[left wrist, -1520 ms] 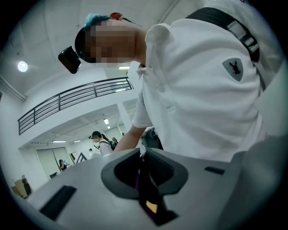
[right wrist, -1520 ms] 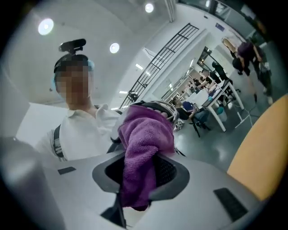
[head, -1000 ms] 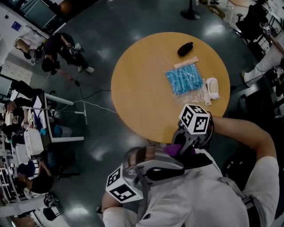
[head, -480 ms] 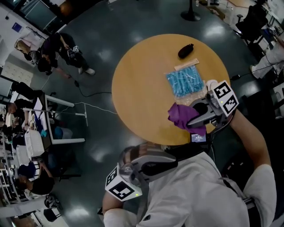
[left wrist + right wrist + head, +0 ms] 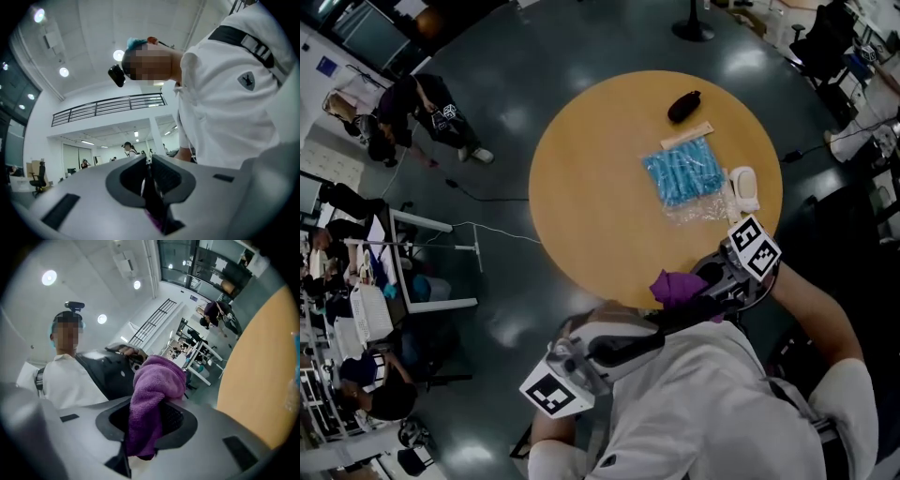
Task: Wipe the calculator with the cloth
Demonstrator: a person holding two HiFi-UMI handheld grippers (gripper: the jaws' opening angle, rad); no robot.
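Both level: right gripper (image 5: 149, 404) clenched on cloth (image 5: 157, 378), left gripper (image 5: 149, 176) clenched on calculator (image 5: 153, 199).

Purple cloth (image 5: 678, 286), tan round table (image 5: 600, 187), blue packet (image 5: 684, 173), white shirt (image 5: 712, 403), dark grey floor (image 5: 534, 56).

white shirt (image 5: 722, 412), black strap (image 5: 229, 36) — grey left gripper (image 5: 148, 166), checkered marker cube (image 5: 548, 394)

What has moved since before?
The right gripper, jaws shut on the purple cloth, swung out over the table and came back to its near edge. The left gripper stayed by the shirt, shut on a thin dark thing. The blue packet stayed put.
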